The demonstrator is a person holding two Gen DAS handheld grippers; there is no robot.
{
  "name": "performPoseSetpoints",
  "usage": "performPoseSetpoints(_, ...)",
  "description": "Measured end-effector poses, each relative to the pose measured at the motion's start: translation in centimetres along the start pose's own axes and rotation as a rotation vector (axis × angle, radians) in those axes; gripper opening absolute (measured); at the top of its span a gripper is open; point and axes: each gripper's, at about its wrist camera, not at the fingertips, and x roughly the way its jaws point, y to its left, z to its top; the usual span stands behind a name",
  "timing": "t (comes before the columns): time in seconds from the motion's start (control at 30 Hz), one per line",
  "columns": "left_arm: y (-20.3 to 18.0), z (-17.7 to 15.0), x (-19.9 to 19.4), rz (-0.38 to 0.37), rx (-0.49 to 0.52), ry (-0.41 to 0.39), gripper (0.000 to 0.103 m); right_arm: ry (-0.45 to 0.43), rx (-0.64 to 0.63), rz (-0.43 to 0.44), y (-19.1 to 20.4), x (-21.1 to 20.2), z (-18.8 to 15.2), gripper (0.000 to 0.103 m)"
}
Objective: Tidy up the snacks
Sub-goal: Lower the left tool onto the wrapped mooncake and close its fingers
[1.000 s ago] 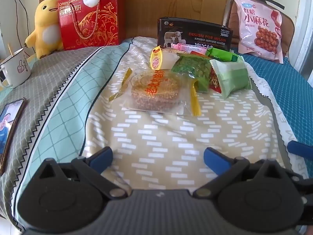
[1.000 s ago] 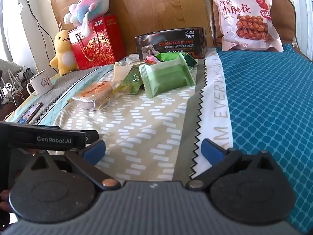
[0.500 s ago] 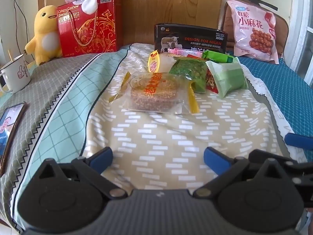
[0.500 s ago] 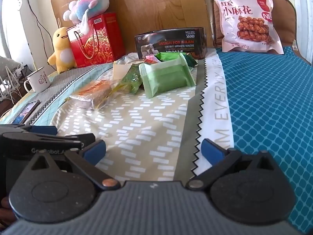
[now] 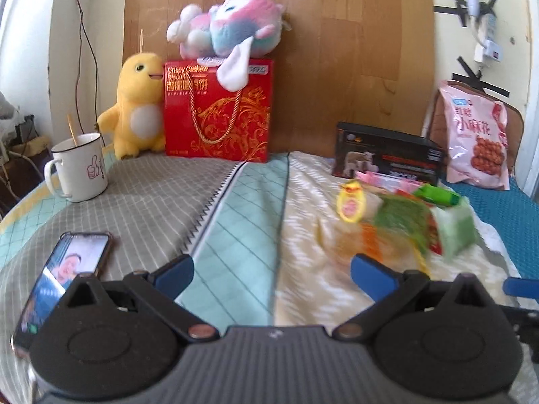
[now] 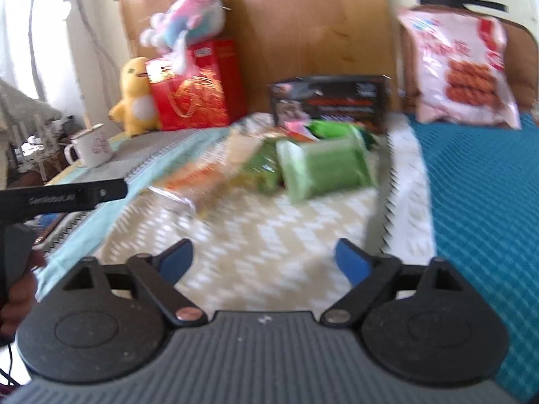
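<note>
Surface: a bed (image 5: 151, 198) under patchwork cloth, with a wooden headboard (image 5: 337, 50) behind.
Landmark: the black box (image 5: 387, 158) stands at the headboard.
Snacks: a blurred heap of snack packets (image 6: 303, 165) lies just in front of the black box.
Left of box: red gift box (image 5: 219, 111), yellow plush (image 5: 136, 104), mug (image 5: 81, 168), phone (image 5: 64, 269).
Left gripper (image 5: 273, 269): jaws wide, nothing between, over the cloth.
Right gripper (image 6: 262, 261): jaws have just been closing a little, still wide, nothing between.

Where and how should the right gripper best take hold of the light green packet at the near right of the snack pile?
Probably across the light green packet at its near short end, coming from the front. That end faces the open right gripper, nothing lies before it, and other snacks crowd its left and back.
</note>
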Motion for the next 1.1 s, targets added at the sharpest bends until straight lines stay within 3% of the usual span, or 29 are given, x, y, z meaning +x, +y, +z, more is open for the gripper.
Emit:
performPoseSetpoints(0.1,2.0,1.6,1.0,-0.076,-0.062,0.029,0.103,0.028,0.023,0.076,0.3,1.6,1.4,0.068)
performPoseSetpoints(0.2,3.6,2.8,2.8,-0.266,-0.18,0.109,0.103,0.06,0.077,0.128,0.5,3.4,2.6,0.062)
performPoseSetpoints(0.27,4.1,3.3,4.5,-0.341,-0.252,0.153,0.097,0.086,0.109,0.172,0.6,4.5,3.2,0.054)
performPoseSetpoints(0.4,3.7,3.6,7.6,-0.376,-0.286,0.238,0.068,0.138,0.136,0.18,0.5,6.3,3.6,0.052)
performPoseSetpoints(0.47,3.2,3.3,8.8,-0.405,-0.294,0.285,0.058,0.161,0.158,0.202,0.2,7.0,3.7,0.05)
performPoseSetpoints(0.57,1.6,2.2,9.8,-0.46,-0.271,0.35,0.047,0.192,0.167,0.256,0.1,7.3,3.9,0.036)
performPoseSetpoints(0.67,0.0,1.2,8.4,-0.427,-0.193,0.302,0.048,0.199,0.132,0.264,0.4,7.1,3.8,0.035)
performPoseSetpoints(0.9,-0.7,-1.4,4.8,-0.517,-0.236,0.323,0.044,0.223,0.019,0.299,0.0,4.6,3.1,0.034)
performPoseSetpoints(1.0,-1.4,-0.7,4.3,-0.538,-0.226,0.322,0.044,0.228,-0.009,0.31,-0.2,3.5,3.5,0.03)
performPoseSetpoints(1.1,-2.7,1.9,4.4,-0.539,-0.177,0.27,0.044,0.156,-0.056,0.279,0.0,2.6,5.2,0.03)
